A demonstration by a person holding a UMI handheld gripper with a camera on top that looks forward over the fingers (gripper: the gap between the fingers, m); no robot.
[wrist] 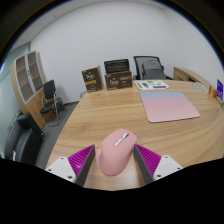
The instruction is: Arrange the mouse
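A pink computer mouse (116, 153) sits between the two fingers of my gripper (116, 162), over the near part of the wooden table (100, 115). Both magenta pads press against its sides: the left pad (80, 160) and the right pad (150, 158). The mouse's wheel end points away from me. A pale pink and blue mouse mat (168, 104) lies flat on the table beyond the fingers, to the right. I cannot tell if the mouse rests on the table or hangs just above it.
Several framed boards (108, 76) stand at the table's far end, with a white object (153, 86) beside them. Office chairs stand at the left (50, 98) and behind the table (148, 67). A shelf unit (28, 75) is at the left wall.
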